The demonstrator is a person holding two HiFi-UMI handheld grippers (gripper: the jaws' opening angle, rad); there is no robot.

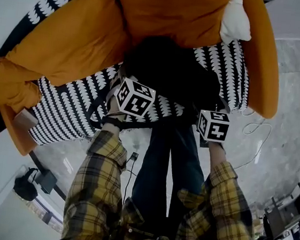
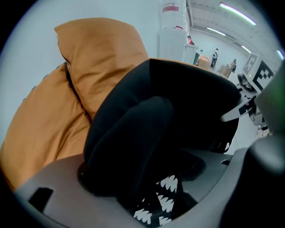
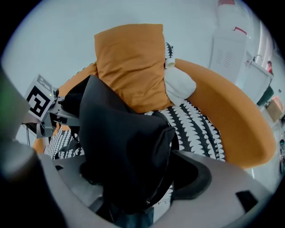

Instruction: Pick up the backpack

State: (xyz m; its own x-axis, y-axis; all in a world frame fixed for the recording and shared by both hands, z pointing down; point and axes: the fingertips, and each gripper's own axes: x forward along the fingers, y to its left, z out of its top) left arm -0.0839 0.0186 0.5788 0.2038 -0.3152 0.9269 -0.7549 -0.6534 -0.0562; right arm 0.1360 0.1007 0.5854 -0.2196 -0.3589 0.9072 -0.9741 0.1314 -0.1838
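A black backpack [image 1: 166,70] slumps on the black-and-white patterned seat [image 1: 70,108] of an orange armchair, leaning toward its orange back cushion [image 1: 168,11]. My left gripper [image 1: 123,79] hangs over the bag's left side and my right gripper [image 1: 215,107] over its right side, both pointing steeply down. In the left gripper view, the left gripper [image 2: 142,178] stands wide, with a thick fold of the backpack [image 2: 169,102] between the jaws. The right gripper [image 3: 142,178] is equally wide around another fold of the backpack [image 3: 120,129]. I see no pad pressing in.
A white cloth [image 1: 234,21] lies in the chair's back right corner. A small flat box [image 1: 25,120] sits at the seat's left edge. The person's legs [image 1: 166,167] stand against the chair front. A cable [image 1: 256,129] loops on the floor at right.
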